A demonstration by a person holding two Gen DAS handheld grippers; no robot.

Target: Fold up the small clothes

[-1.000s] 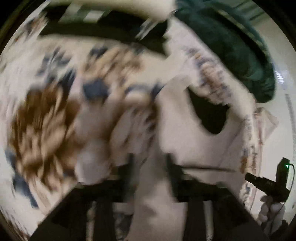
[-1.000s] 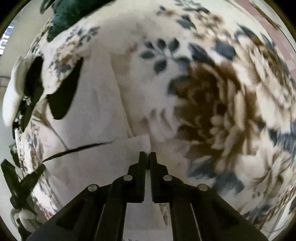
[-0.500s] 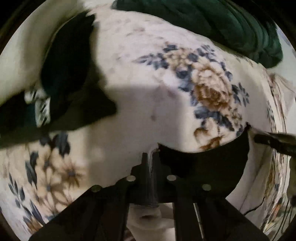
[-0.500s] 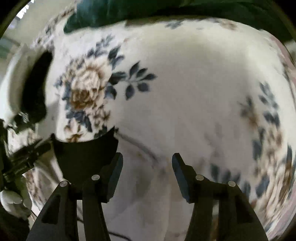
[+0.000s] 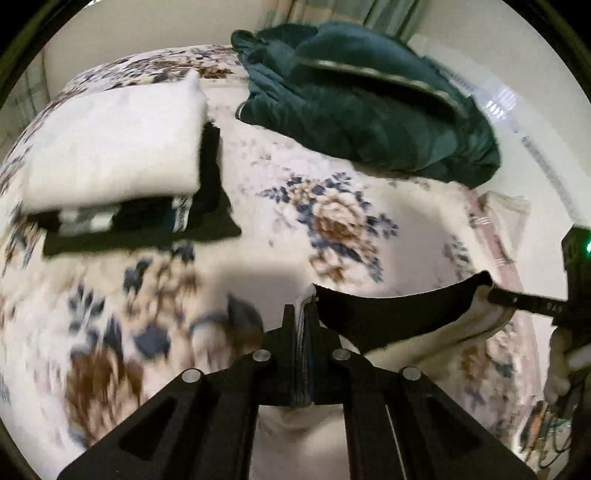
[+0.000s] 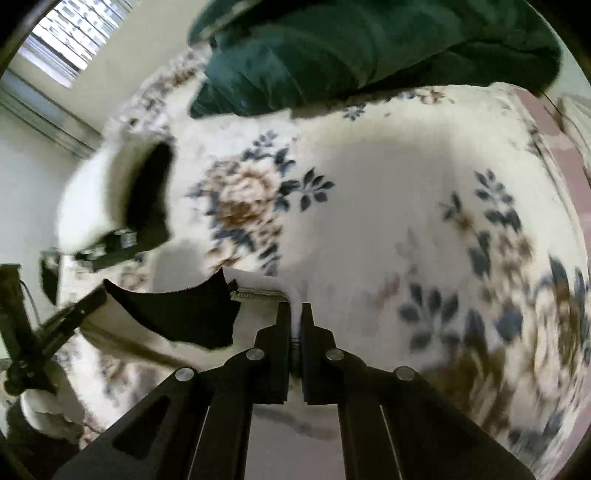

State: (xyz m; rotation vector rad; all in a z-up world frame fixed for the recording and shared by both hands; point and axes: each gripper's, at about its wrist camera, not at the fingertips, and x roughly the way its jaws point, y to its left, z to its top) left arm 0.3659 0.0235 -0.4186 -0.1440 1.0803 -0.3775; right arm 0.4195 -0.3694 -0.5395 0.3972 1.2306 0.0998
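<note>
Both views are taken from close above the floral bedspread [image 5: 332, 221], looking along the fingers toward the green blanket [image 5: 369, 110] at its far side. The garment [image 6: 177, 314] and the folded pile [image 5: 110, 147] are shared by both.

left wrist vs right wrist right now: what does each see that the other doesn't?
Only left wrist: the striped item inside the folded pile, and curtains at top.

Only right wrist: a window with blinds at upper left.

Both: the white garment with a black collar stretched between the left gripper and right gripper, each shut on an edge, over the floral blanket, with the green bedding behind.
</note>
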